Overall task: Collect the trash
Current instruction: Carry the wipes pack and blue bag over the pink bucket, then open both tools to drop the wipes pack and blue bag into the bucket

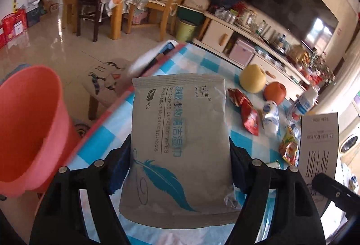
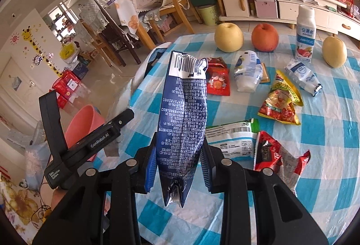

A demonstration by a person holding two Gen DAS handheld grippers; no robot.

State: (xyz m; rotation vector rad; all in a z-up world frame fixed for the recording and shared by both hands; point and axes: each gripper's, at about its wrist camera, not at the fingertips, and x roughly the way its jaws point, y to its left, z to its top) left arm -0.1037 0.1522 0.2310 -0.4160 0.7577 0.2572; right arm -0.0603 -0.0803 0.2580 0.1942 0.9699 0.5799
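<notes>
Two tongs each hold a packet above our blue-and-white checked table [image 2: 326,123]. Our left tongs [image 1: 180,164] clench a grey wipes pack [image 1: 177,139] printed "CLOTHES CLEANING WIPES", "OPEN" and "PCS", close to the pink bucket [image 1: 29,128] beside the table. Our right tongs [image 2: 177,166] grip a dark blue wrapper [image 2: 182,123] with a barcode on its top end. We read "GenRobot.AI" on the left device [image 2: 96,139]. A yogurt bottle [image 2: 304,35] among the fruit reads "AMBROSIAL"; a red wrapper [image 2: 270,155] reads "RICH".
</notes>
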